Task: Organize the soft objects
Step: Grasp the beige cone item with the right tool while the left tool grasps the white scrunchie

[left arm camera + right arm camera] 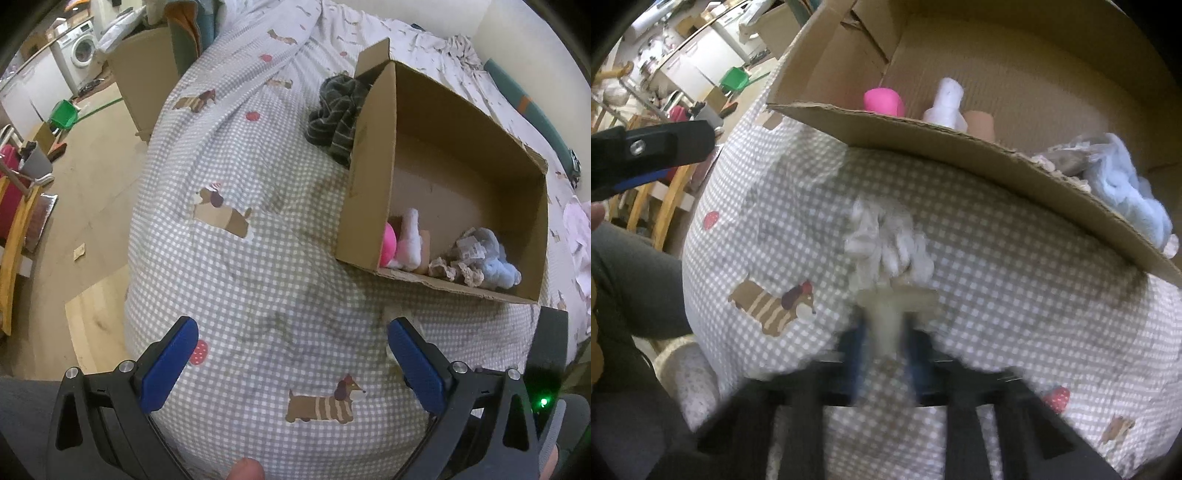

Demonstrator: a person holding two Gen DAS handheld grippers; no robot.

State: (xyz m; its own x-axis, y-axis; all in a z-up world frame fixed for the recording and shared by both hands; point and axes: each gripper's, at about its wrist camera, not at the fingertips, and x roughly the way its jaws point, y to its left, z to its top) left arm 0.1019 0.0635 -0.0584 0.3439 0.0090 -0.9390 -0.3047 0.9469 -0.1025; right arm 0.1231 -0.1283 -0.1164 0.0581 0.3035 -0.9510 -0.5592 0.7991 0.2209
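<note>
My right tool (886,332) is clamped on the beige stem of a frayed white rope toy (886,243), lying on the bed just ahead of it, short of the cardboard box (960,147). Light and floppy; the stem grips best. My left tool (291,350) gapes wide, empty.

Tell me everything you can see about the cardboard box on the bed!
The cardboard box is plain brown with corrugated, ragged-edged walls. It sits open on the checked bed cover, one flap standing up. Soft toys crowd its near end: a pink one, a white one and a pale blue one. A dark striped cloth lies against its outer side.
</note>
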